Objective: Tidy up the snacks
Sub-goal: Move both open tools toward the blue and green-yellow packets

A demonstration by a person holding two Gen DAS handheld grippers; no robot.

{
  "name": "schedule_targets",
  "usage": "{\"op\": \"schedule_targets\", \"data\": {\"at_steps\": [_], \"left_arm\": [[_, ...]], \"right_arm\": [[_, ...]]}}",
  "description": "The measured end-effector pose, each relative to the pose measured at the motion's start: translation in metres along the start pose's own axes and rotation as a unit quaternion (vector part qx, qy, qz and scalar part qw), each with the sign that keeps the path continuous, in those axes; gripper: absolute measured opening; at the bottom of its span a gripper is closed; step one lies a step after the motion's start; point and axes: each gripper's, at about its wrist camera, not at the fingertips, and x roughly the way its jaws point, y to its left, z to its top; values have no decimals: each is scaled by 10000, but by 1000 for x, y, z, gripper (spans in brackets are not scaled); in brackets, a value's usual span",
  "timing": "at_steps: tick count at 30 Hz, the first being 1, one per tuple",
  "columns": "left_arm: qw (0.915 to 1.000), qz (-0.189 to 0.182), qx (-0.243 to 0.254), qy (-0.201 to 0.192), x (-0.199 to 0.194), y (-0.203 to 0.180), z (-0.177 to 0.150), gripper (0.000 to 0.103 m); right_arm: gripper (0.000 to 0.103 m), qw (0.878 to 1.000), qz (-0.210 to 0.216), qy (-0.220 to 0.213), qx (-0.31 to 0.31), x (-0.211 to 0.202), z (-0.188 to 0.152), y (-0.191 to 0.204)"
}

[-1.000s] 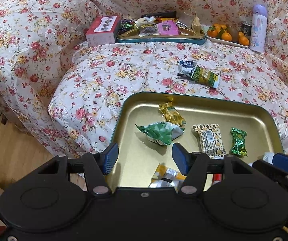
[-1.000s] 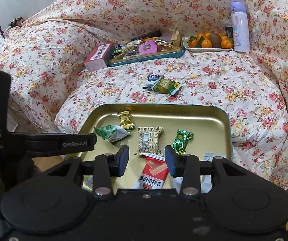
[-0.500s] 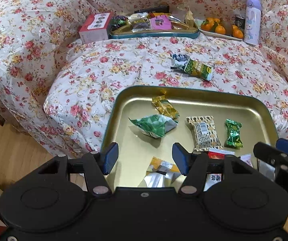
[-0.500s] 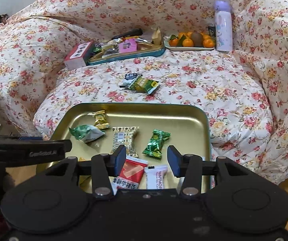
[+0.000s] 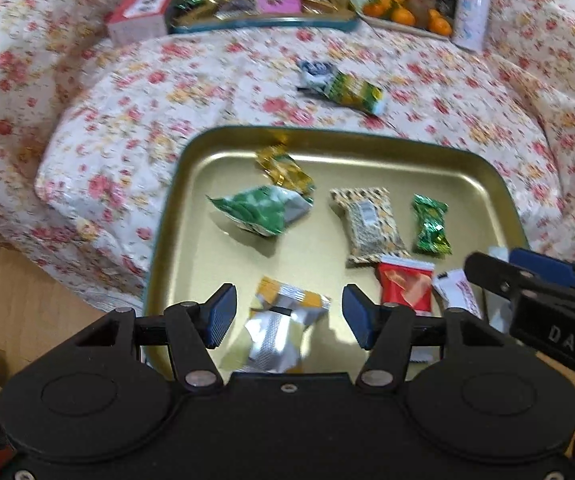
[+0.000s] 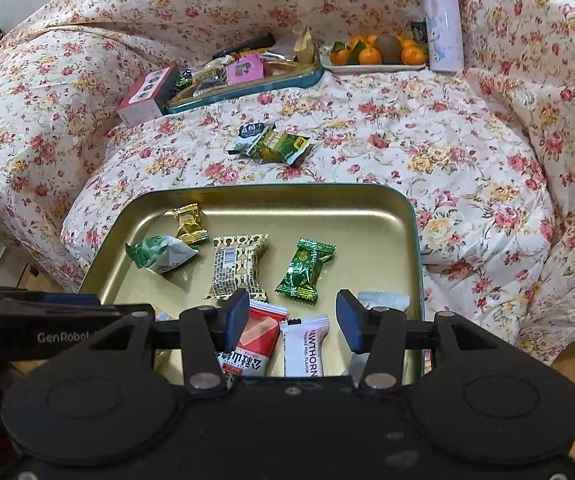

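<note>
- Left wrist view: the left hand-held gripper [image 5: 285, 316] hangs over the near end of the gold tray [image 5: 367, 148], its blue pads closing, with a yellow-and-silver snack packet [image 5: 283, 328] lying between them but not yet pressed.
- Right wrist view: the right hand-held gripper [image 6: 293, 320] has its pads opening over a red packet [image 6: 255, 340] and a white packet [image 6: 301, 346] in the tray's near right part; neither pad touches them.
- Further in the tray lie a gold candy [image 6: 189, 222], a green-and-white packet [image 6: 161, 254], a patterned bar [image 6: 237, 266] and a green candy [image 6: 305, 266], all apart from each other.
- On the floral sofa cover [image 6: 407, 140], just beyond the tray, rest two loose snacks: a dark pouch [image 6: 249, 134] touching a green packet [image 6: 283, 146].
- At the sofa's back sit a second tray of snacks [image 6: 247, 84], a red box [image 6: 145, 94], a plate of oranges [image 6: 375, 56] and a lilac bottle [image 6: 443, 20].
</note>
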Motion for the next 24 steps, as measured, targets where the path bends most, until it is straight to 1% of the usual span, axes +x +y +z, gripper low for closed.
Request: {"op": "schedule_targets", "data": {"at_steps": [4, 7, 12, 16, 20, 24], "left_arm": [[9997, -86, 187, 140, 1, -1, 7, 59], [9993, -10, 368, 104, -1, -1, 13, 59], [9985, 92, 529, -62, -8, 2, 33, 59], [9978, 251, 582, -205, -8, 3, 54, 59], [9965, 408, 654, -332, -4, 4, 76, 59], [9961, 525, 611, -348, 7, 7, 96, 59]], "right_arm": [[51, 9999, 71, 115, 97, 3, 6, -5], [51, 9996, 153, 208, 89, 4, 11, -6], [51, 9996, 81, 256, -112, 9, 25, -6], [51, 9995, -18, 166, -260, 15, 46, -7], [52, 9991, -173, -22, -389, 23, 71, -6], [52, 9986, -185, -113, -479, 35, 89, -1]]}}
